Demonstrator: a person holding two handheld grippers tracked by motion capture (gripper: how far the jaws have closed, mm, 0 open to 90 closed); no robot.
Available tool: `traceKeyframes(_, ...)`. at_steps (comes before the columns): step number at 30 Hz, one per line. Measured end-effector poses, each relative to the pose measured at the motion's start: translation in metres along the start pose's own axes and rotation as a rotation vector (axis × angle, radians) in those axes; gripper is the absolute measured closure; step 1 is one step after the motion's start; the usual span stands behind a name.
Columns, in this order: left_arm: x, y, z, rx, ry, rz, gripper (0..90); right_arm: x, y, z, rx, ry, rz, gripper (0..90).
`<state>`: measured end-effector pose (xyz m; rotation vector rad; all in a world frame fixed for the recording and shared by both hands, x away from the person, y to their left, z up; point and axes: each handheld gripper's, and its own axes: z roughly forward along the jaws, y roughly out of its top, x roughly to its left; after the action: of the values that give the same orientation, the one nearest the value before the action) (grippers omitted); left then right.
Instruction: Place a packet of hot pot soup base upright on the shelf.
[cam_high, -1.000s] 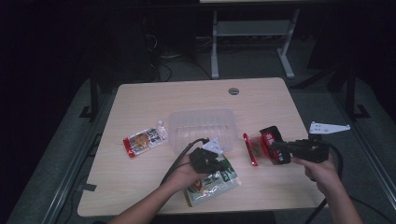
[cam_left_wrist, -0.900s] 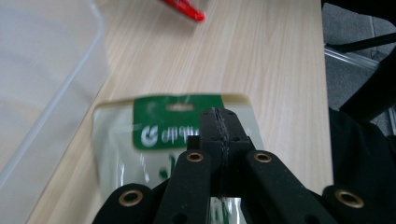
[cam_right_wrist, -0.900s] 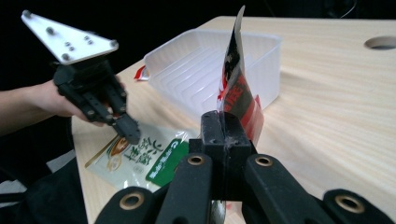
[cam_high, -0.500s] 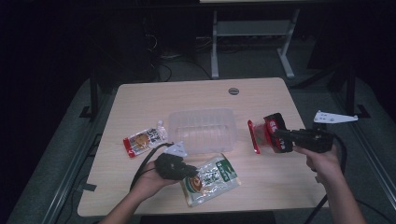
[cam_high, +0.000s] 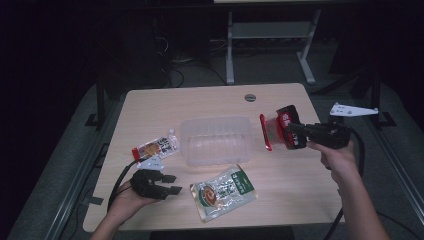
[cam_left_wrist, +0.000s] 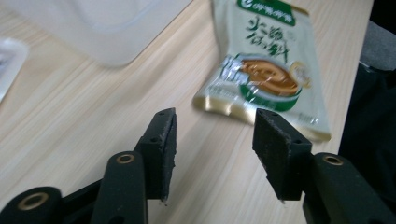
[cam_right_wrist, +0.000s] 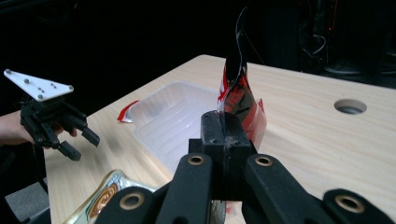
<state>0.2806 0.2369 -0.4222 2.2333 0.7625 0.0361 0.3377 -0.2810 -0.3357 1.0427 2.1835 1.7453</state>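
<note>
My right gripper is raised over the table's right side, shut on a red packet; in the right gripper view the red packet stands upright from the closed jaws of my right gripper. My left gripper is low at the front left, and its jaws have just been opening with nothing between them. In the left gripper view my left gripper points at a green-and-white sauce packet lying flat just beyond it. That sauce packet rests in front of a clear plastic tray.
An orange-red packet lies left of the tray. The light wooden table has a round cable hole near its far edge. Dark floor and a metal stand lie beyond the table.
My left gripper has let go of the sauce packet, opened, and slid left away from it. My right gripper has risen with the red packet.
</note>
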Motion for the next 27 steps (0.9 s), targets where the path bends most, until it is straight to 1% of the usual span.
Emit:
traceKeyframes(3, 0.005, -0.005, -0.005, 0.004, 0.015, -0.016, 46.4, 0.001, 0.007, 0.005, -0.008, 0.007, -0.009, 90.0)
traceKeyframes(4, 0.007, -0.005, -0.005, 0.003, 0.021, -0.014, 45.3, 0.001, 0.008, 0.006, -0.01, 0.006, -0.006, 90.0)
traceKeyframes(8, 0.011, -0.005, -0.007, -0.008, 0.036, -0.006, 42.1, 0.003, 0.016, 0.014, -0.026, 0.019, -0.018, 90.0)
traceKeyframes(9, 0.012, -0.006, -0.007, -0.012, 0.038, -0.014, 41.5, 0.004, 0.017, 0.016, -0.026, 0.024, -0.015, 90.0)
traceKeyframes(10, 0.012, -0.007, -0.007, -0.012, 0.039, -0.013, 40.8, 0.005, 0.019, 0.019, -0.027, 0.025, -0.023, 90.0)
traceKeyframes(14, 0.016, -0.008, -0.008, -0.017, 0.047, -0.016, 40.1, 0.008, 0.026, 0.027, -0.034, 0.041, -0.032, 90.0)
traceKeyframes(16, 0.016, -0.008, -0.009, -0.023, 0.051, -0.025, 40.1, 0.011, 0.028, 0.033, -0.037, 0.054, -0.033, 90.0)
traceKeyframes(20, 0.018, -0.009, -0.009, -0.029, 0.05, -0.033, 40.1, 0.014, 0.031, 0.044, -0.029, 0.059, -0.036, 90.0)
traceKeyframes(25, 0.018, -0.009, -0.007, -0.02, 0.044, -0.019, 40.2, 0.014, 0.03, 0.057, -0.017, 0.058, -0.031, 90.0)
traceKeyframes(27, 0.017, -0.009, -0.006, -0.015, 0.039, -0.02, 40.1, 0.014, 0.028, 0.061, -0.008, 0.055, -0.023, 90.0)
